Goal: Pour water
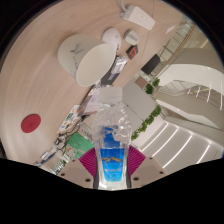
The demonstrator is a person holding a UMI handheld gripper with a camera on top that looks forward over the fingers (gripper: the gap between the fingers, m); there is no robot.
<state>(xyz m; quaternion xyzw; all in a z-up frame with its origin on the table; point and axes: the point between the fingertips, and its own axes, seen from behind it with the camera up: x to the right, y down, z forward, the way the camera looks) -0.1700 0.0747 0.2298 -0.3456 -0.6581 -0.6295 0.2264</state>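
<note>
Pale wood-tone floor [45,75] fills most of the view, tilted, with a round red disc [31,122] lying flat on it. A round white table [84,57] stands further off, with white moulded chairs [112,38] beside it and a white boxy unit [139,17] beyond. To the other side, a curved white stair or balcony structure with railings [190,85], edged by a strip of green plants [150,120]; light is bright and even.
</note>
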